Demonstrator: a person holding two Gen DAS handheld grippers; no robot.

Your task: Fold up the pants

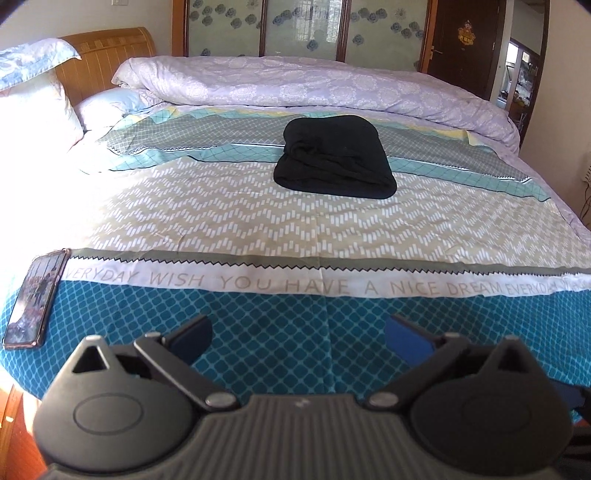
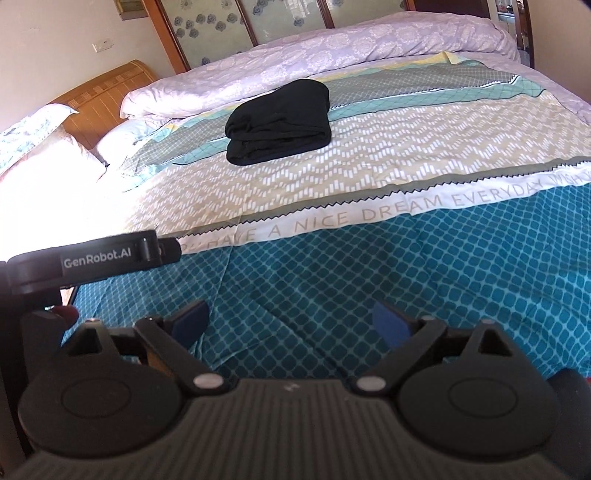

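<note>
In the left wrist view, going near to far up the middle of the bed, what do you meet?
Left hand-held gripper, open → teal sheet band → printed text strip → folded black pants → lilac duvet → patterned glass panels.

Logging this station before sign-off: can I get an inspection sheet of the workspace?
Surface: bed sheet, patterned, lightly creased.
Job's things: black pants, a folded bundle at mid-bed, untouched.
Clutter: phone at the near left edge.
Grippers: left gripper and right gripper both have jaws apart, empty, above the near teal band.
Cables: dark cords by the right wall.
Surroundings: lilac quilt, pillows, wooden headboard.
</note>
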